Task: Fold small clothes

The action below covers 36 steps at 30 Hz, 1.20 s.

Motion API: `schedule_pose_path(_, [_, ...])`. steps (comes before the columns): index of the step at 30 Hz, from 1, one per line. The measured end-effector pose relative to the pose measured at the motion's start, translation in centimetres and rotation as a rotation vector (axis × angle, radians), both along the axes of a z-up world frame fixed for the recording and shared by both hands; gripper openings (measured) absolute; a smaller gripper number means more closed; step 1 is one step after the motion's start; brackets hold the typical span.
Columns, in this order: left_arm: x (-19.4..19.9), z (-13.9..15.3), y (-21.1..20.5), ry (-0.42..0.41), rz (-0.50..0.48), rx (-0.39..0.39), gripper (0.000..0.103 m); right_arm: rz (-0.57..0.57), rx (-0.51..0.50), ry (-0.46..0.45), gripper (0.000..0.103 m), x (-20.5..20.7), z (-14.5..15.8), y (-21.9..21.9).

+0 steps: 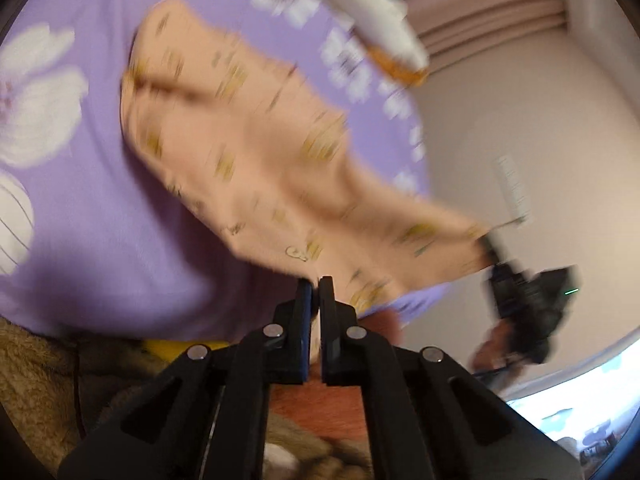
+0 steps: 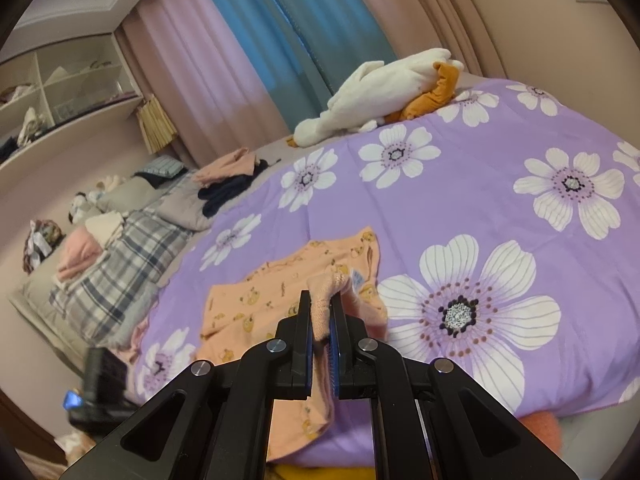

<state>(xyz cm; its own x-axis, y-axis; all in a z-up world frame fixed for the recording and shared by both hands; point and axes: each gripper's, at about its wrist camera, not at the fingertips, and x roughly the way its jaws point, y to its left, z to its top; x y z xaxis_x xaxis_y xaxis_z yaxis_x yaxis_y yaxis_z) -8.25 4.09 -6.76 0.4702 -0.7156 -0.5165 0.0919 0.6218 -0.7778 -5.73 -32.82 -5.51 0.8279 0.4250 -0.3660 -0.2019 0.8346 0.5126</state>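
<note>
The small peach garment, printed all over with little yellow animals, lies spread on the purple floral quilt near the bed's front edge — one corner of it lifted off the cover. That lifted corner, a ribbed pink cuff or hem, is pinched between the jaws of the right gripper; the blue pads are clamped on the cloth, and more of the fabric hangs down between the fingers toward the camera.

From the left wrist view the same garment shows badly blurred, stretched across the quilt toward the right gripper, which holds its far corner. The left gripper sits at the garment's near edge with its jaws drawn together; only a thin slit shows between the pads, and whether any cloth is caught there I cannot tell through the blur.

Farther up the bed a white plush goose with orange feet lies on the quilt. To the left, a grey plaid blanket carries folded pink clothes, and a dark garment lies heaped beyond it. Behind it all hang pink and blue curtains, with open shelves at the far left.
</note>
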Motion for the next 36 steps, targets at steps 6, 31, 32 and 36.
schedule_pose_path(6, [-1.4, 5.0, 2.9, -0.157, 0.093, -0.053, 0.000, 0.011, 0.007, 0.007, 0.008, -0.7, -0.1, 0.4])
schedule_pose_path(31, [2.3, -7.9, 0.9, 0.170, 0.054, 0.168, 0.043, 0.079, -0.003, 0.033, 0.008, 2.0, -1.3, 2.2])
schedule_pose_path(32, [2.4, -7.3, 0.7, 0.153, 0.047, 0.155, 0.039, 0.082, -0.004, 0.034, 0.008, 2.1, -1.3, 2.4])
schedule_pose_path(36, [3.4, -6.9, -0.3, 0.135, 0.043, 0.188, 0.003, 0.091, -0.007, 0.035, 0.008, 2.5, -1.3, 2.9])
